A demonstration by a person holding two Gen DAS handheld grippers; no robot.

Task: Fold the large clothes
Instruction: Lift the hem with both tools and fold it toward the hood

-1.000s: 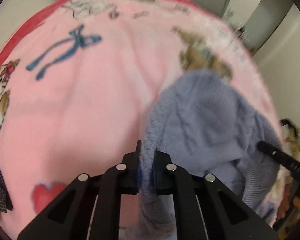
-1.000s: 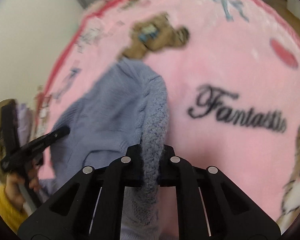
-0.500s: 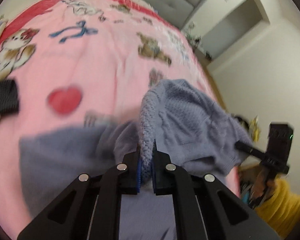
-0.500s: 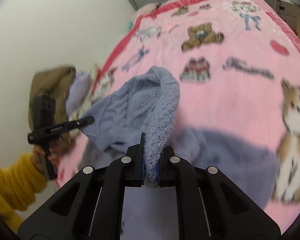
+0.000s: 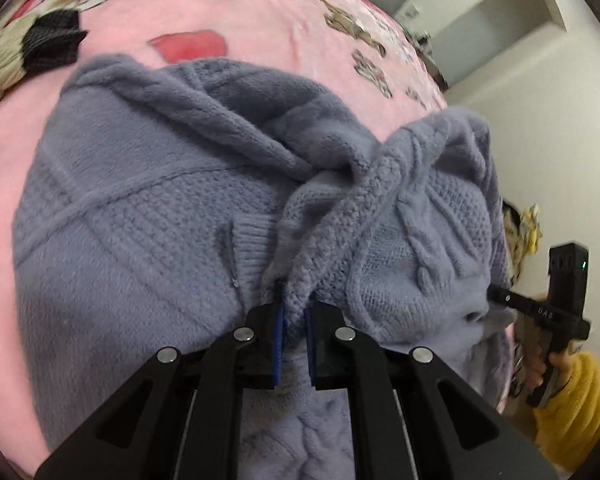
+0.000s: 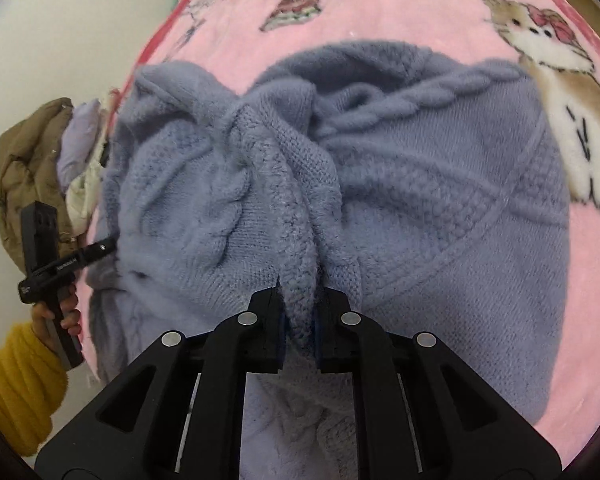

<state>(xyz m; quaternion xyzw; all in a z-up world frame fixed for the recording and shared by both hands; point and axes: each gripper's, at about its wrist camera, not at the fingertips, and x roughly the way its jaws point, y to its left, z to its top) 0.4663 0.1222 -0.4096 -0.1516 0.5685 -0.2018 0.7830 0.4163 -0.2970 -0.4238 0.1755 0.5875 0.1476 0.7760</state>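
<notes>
A lavender cable-knit sweater point(image 5: 140, 220) lies bunched and doubled over on a pink printed blanket point(image 5: 260, 12). My left gripper point(image 5: 294, 300) pinches a ribbed edge of the sweater between its blue pads, low over the fabric; its jaws are opening slightly with the knit still between them. In the right wrist view, my right gripper point(image 6: 300, 300) is shut on another thick ribbed fold of the same sweater point(image 6: 440, 180). The held folds run up from each gripper to a gathered knot of fabric in the middle.
A black checked cloth point(image 5: 52, 44) lies on the blanket point(image 6: 380, 12) at the upper left. Brown and pale clothes point(image 6: 32, 160) are piled by the wall. The person's yellow sleeves point(image 5: 580, 400) point(image 6: 16, 380) show at the frame edges.
Both grippers have carried the sweater's edges back across the bed and lower. The lifted part now lies over the sweater's other half, which fills both views.
</notes>
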